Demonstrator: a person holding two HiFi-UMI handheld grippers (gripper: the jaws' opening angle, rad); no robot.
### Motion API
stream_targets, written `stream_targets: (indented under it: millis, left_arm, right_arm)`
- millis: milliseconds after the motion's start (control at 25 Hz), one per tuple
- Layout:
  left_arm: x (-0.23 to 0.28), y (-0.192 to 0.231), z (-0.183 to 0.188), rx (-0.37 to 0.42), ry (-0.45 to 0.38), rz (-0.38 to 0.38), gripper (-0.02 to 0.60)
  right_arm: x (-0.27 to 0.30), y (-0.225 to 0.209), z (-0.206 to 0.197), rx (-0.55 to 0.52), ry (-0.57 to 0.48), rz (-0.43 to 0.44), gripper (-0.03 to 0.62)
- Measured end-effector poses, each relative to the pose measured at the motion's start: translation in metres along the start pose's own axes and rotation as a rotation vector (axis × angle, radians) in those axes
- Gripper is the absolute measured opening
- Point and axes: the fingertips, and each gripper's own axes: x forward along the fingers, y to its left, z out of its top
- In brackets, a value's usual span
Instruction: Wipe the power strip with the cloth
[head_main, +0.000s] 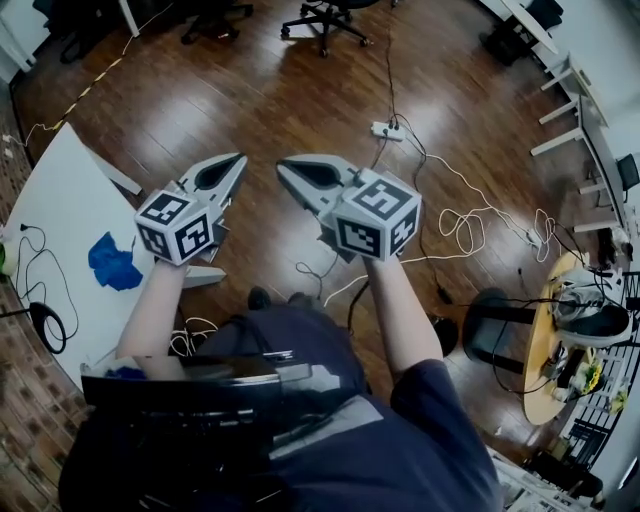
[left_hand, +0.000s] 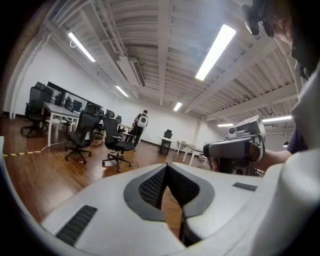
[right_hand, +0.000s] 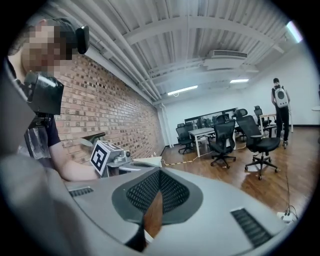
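Left tongs (head_main: 238, 158), right tongs (head_main: 281, 164) pressed together, empty — cloth (head_main: 113, 262) on table (head_main: 60, 200), power strip (head_main: 387, 130) on floor (head_main: 250, 95).

One cloth (head_main: 113, 262), one power strip (head_main: 385, 129)

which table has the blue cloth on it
The white table at the head view's left: the blue cloth lies crumpled on it. The round wooden table at right has none.

Left gripper (left_hand: 167, 169), lower centre: jaws closed together, nothing between them. Mid right: a grey device, apparently the right gripper (left_hand: 234, 148), held level. Left of centre: two black office chairs (left_hand: 80, 131) on a wooden floor (left_hand: 45, 172). Centre distance: one standing person (left_hand: 142, 121).
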Motion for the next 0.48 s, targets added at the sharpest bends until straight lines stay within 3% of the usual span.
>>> stream_targets:
  millis: [200,480]
  left_arm:
    - [0.018,0.006,0.004,-0.022,0.004,-0.007,-0.008]
    - [0.066,0.009,0.005,-0.059,0.010,0.044,-0.007]
  right_arm:
    - [-0.005,-0.020,-0.005,0.006,0.011,-0.004,-0.023]
    - [-0.030,-0.073,-0.010,0.030,0.000,0.006,-0.023]
